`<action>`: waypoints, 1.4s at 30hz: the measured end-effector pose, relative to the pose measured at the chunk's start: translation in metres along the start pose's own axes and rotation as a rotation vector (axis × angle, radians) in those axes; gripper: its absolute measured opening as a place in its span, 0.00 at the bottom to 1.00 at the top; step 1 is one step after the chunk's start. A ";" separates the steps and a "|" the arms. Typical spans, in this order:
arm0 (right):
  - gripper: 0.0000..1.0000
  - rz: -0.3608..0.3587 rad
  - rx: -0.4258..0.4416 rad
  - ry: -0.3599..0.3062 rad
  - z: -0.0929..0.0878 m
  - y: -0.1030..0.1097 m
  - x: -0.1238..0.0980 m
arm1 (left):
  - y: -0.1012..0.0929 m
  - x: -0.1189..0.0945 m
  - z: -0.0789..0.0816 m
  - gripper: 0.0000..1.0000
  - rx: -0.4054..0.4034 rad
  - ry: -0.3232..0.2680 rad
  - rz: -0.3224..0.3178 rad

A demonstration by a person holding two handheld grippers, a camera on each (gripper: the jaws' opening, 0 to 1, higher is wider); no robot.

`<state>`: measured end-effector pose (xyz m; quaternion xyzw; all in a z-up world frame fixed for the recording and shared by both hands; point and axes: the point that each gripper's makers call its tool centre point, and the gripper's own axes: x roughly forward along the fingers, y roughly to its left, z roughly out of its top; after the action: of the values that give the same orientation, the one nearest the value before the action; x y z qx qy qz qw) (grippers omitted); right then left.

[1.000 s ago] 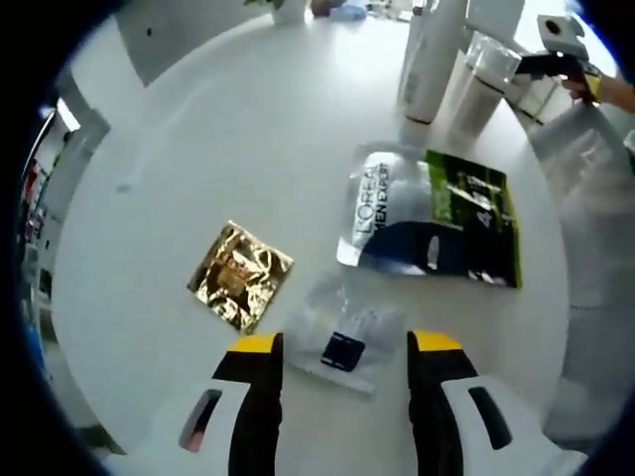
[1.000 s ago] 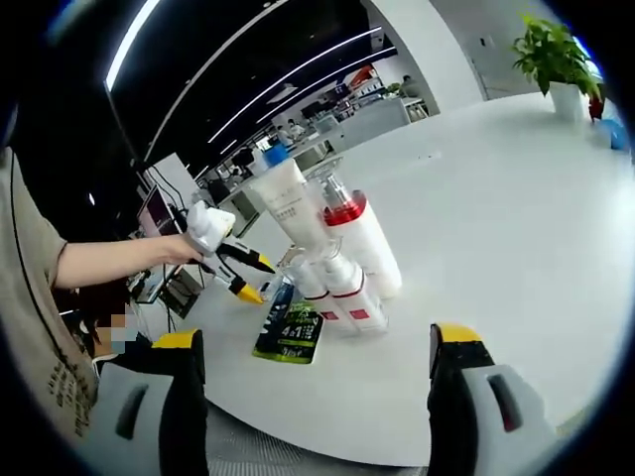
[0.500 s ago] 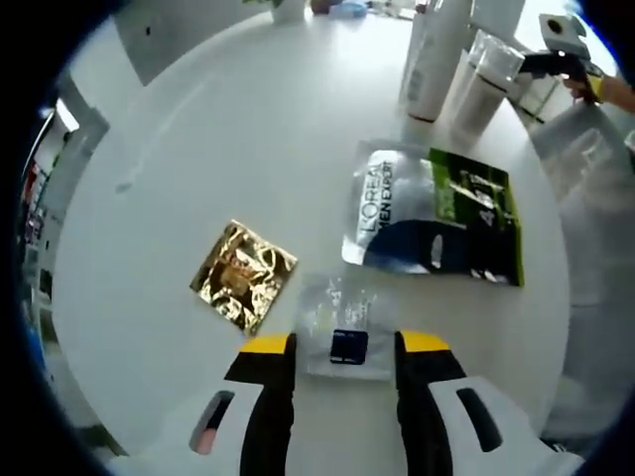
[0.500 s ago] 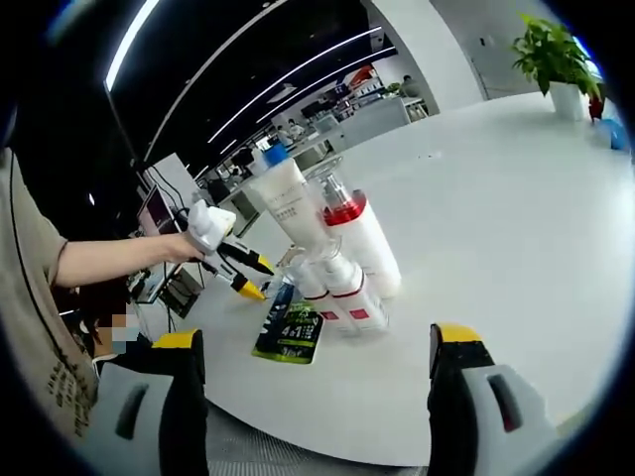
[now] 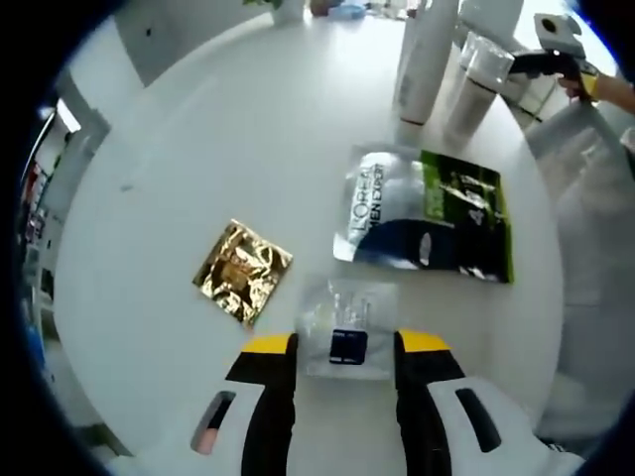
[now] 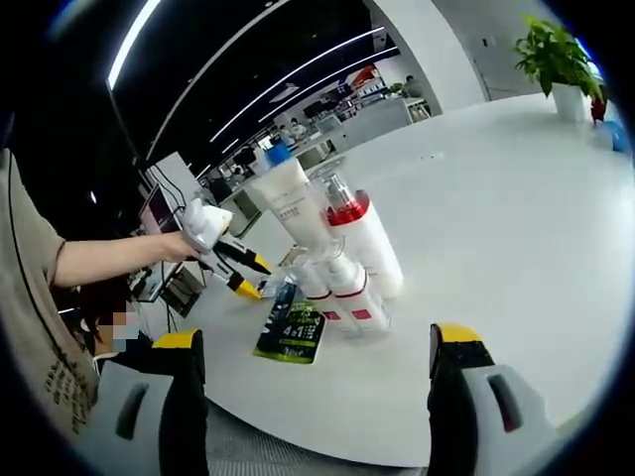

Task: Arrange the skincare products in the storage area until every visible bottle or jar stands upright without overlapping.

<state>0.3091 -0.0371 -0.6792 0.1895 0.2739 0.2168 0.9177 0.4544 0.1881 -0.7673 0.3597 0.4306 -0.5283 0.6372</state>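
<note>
My left gripper (image 5: 345, 344) points down at the white table (image 5: 218, 129), its jaws closed against the two sides of a clear sachet (image 5: 347, 322) with a dark blue square. A crumpled gold sachet (image 5: 242, 273) lies to its left, and a flat L'Oreal pack (image 5: 422, 213) lies beyond it. Upright bottles (image 5: 425, 59) cluster at the table's far side. My right gripper (image 6: 313, 387) hangs open off the table edge, nothing between its fingers. It faces the cluster: a tall white tube (image 6: 286, 203), a red-collared bottle (image 6: 369, 243) and small bottles (image 6: 342, 293).
A person's hand holds the left gripper (image 6: 238, 273) over the table's left part in the right gripper view. The right gripper (image 5: 531, 64) appears past the bottles in the left gripper view. A potted plant (image 6: 556, 59) stands at the far edge.
The left gripper's jaws narrowed onto the clear sachet's sides and moved slightly forward over it. The right gripper has not visibly moved.
</note>
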 end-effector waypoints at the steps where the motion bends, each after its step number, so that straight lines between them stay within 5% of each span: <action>1: 0.94 0.000 0.000 -0.001 0.000 0.000 0.000 | -0.002 -0.002 -0.001 0.36 -0.006 -0.005 -0.001; 19: 0.94 0.018 -0.010 -0.026 0.004 0.004 -0.002 | -0.048 -0.013 -0.015 0.36 -0.011 0.000 -0.030; 42: 0.93 0.049 -0.019 -0.010 0.002 0.009 -0.001 | -0.092 -0.001 -0.017 0.36 0.022 -0.001 -0.052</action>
<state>0.3069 -0.0299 -0.6732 0.1884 0.2624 0.2407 0.9153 0.3608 0.1874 -0.7728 0.3550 0.4338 -0.5496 0.6195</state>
